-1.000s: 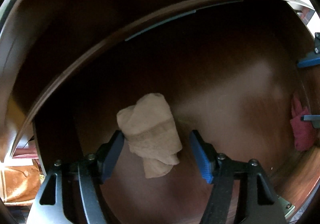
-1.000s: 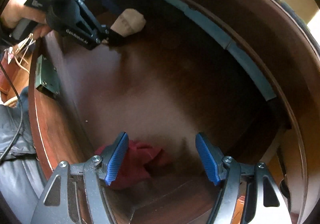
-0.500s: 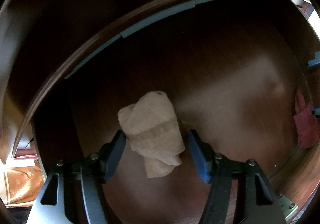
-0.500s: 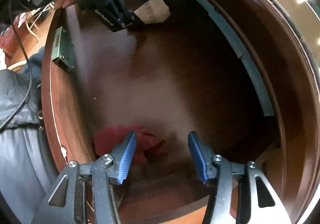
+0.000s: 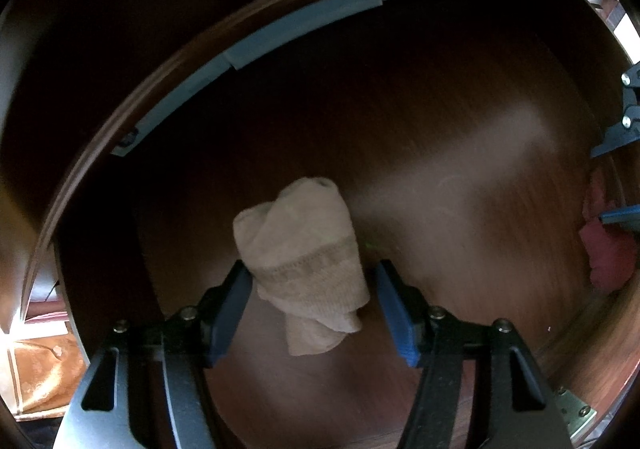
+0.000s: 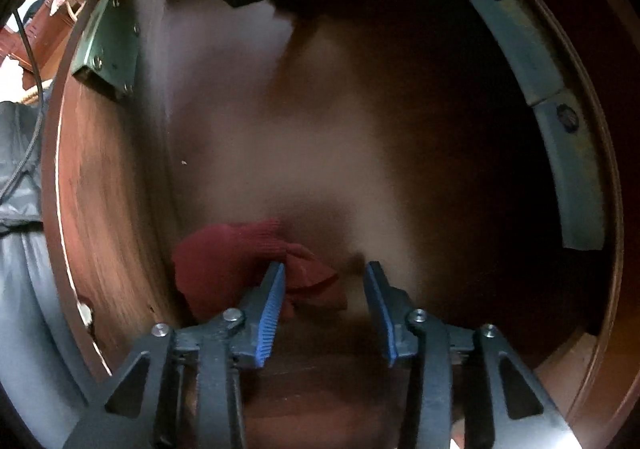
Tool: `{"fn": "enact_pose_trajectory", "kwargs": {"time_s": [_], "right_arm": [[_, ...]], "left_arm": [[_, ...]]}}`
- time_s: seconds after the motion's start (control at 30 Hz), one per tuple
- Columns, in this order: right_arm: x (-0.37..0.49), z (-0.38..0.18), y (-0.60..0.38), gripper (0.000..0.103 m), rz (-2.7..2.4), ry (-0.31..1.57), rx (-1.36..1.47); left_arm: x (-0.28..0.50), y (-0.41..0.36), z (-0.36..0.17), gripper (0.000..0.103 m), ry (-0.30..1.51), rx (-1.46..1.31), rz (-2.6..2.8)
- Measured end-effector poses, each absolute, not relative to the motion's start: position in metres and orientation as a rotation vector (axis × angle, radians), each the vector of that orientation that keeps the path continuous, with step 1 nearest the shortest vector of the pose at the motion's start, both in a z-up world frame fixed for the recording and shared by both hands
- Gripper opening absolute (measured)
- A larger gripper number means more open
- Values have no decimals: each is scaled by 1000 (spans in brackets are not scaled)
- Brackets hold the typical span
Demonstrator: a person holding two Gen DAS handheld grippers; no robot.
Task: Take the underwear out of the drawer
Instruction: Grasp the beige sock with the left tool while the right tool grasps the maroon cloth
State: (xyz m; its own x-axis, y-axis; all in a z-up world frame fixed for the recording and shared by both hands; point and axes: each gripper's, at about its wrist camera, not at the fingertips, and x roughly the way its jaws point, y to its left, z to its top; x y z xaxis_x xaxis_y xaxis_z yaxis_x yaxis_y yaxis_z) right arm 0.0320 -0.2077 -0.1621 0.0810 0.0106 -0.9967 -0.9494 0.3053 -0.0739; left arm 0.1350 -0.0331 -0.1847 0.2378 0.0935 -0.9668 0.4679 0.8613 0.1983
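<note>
Clearly both bundles on the drawer floor [image 6: 280,137] are soft and light: my left gripper [image 5: 310,309] is spread around the beige roll [image 5: 304,249], my right gripper [image 6: 324,309] spread over the red one [image 6: 224,261]; I'd pinch mid-fold.

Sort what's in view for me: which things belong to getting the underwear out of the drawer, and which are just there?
Belongs to the job:
- beige underwear, between the open left tool pads
- red underwear, partly between the open right tool pads
- wooden drawer

Just there:
- grey-blue strip along the drawer's far wall
- metal bracket
- black cable outside
</note>
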Motion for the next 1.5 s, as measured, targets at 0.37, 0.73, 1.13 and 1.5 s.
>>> {"fn": "enact_pose_trajectory", "kwargs": {"time_s": [0.37, 0.73, 1.13, 1.5], "right_arm": [[41, -160, -194, 23, 830, 1135, -917], [52, -150, -208, 55, 841, 1200, -797], [66, -140, -216, 55, 786, 1207, -611], [60, -145, -211, 55, 840, 1312, -605]], "left_arm": [[134, -8, -180, 62, 1318, 488, -277], [143, -1, -182, 62, 1360, 465, -286], [146, 8, -176, 30, 1325, 460, -289], [145, 9, -171, 30, 1307, 488, -280]]}}
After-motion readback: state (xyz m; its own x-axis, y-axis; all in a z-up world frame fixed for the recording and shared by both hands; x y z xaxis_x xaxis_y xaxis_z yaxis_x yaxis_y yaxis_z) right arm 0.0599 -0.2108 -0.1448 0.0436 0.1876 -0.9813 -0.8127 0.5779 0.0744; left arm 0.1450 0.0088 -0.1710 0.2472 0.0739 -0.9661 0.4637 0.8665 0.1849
